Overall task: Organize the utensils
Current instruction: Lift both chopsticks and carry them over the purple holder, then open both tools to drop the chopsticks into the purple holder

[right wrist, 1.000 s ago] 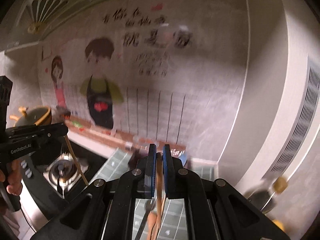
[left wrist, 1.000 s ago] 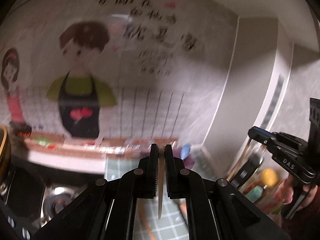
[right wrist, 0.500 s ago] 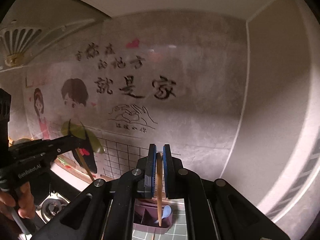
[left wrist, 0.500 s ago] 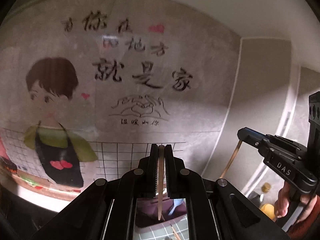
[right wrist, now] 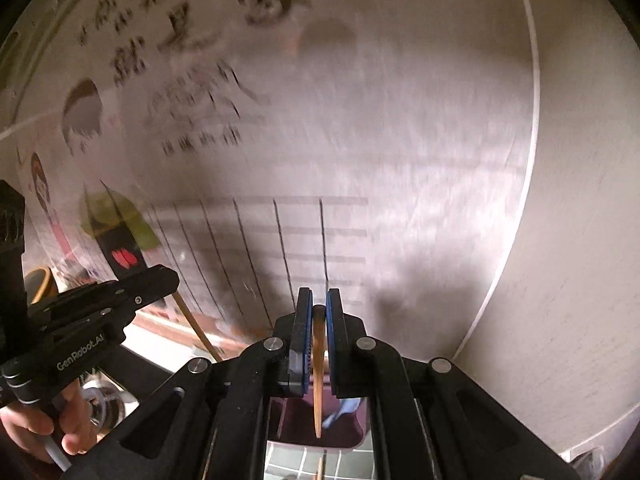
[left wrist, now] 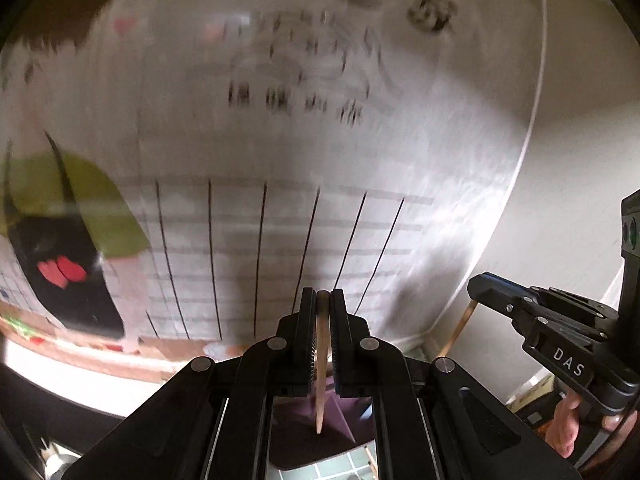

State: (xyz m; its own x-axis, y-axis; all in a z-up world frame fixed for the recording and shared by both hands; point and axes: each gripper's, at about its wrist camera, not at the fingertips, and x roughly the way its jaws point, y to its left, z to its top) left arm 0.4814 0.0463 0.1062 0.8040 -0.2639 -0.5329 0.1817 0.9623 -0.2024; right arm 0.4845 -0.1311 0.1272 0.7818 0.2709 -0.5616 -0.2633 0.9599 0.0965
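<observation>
Both views have dropped toward the purple plastic utensil holder (right wrist: 298, 420). Left gripper (left wrist: 323, 312) and right gripper (right wrist: 319, 312) each clamp a thin wooden chopstick (left wrist: 321, 380), ready for insertion.

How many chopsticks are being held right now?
2. One chopstick is clamped in the left gripper, another chopstick in the right gripper, both hanging over the purple holder. More may lie hidden below.

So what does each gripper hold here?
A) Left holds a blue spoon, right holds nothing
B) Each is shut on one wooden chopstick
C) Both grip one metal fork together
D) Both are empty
B: the left gripper pinches a chopstick, and the right gripper pinches another chopstick, both pointing down toward the purple utensil holder.
</observation>
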